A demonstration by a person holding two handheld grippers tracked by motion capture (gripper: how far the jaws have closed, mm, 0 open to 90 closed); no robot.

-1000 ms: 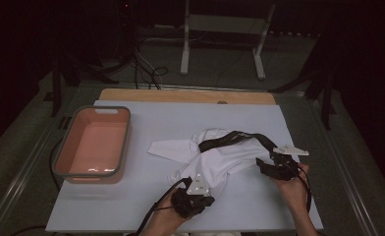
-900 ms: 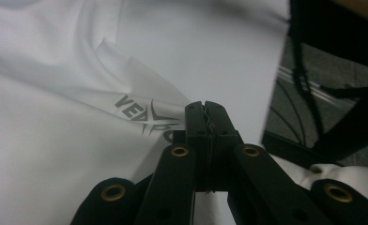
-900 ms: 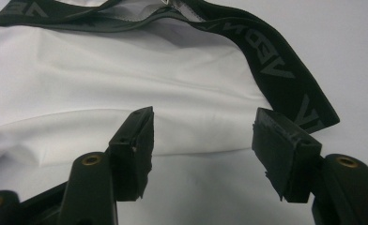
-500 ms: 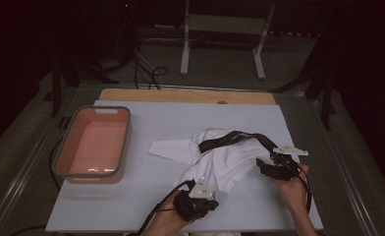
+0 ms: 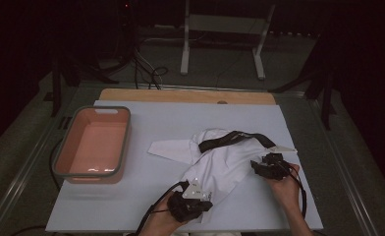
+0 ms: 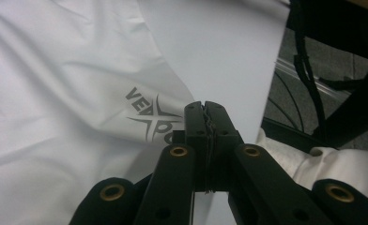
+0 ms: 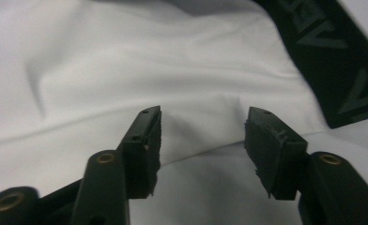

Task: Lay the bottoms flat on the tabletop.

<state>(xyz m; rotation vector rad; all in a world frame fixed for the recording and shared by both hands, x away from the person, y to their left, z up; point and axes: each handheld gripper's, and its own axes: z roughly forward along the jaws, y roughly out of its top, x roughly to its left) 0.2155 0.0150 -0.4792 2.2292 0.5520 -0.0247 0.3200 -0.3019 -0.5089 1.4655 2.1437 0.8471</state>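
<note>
A white garment (image 5: pixel 225 162) with a black band (image 5: pixel 234 137) lies crumpled on the white table (image 5: pixel 156 196). My left gripper (image 5: pixel 200 196) sits at the garment's near corner. In the left gripper view its jaws (image 6: pixel 205 105) are pressed together, with a thin line of cloth between them. A grey logo (image 6: pixel 149 119) on the fabric lies just beyond. My right gripper (image 5: pixel 259 166) rests at the garment's right edge. Its jaws (image 7: pixel 201 117) have just been closing and stand apart, astride a fold of white cloth (image 7: pixel 196 93). The black band (image 7: pixel 332 56) runs past to the upper right.
A pink tub (image 5: pixel 63 152) with a grey rim stands on the left of the table. A wooden strip (image 5: pixel 185 96) borders the far edge. Beyond it on the dark floor are cables and a white stand (image 5: pixel 220 44).
My right gripper has edged slightly left onto the garment's edge. The left hand has stayed where it was, and the cloth has hardly shifted.
</note>
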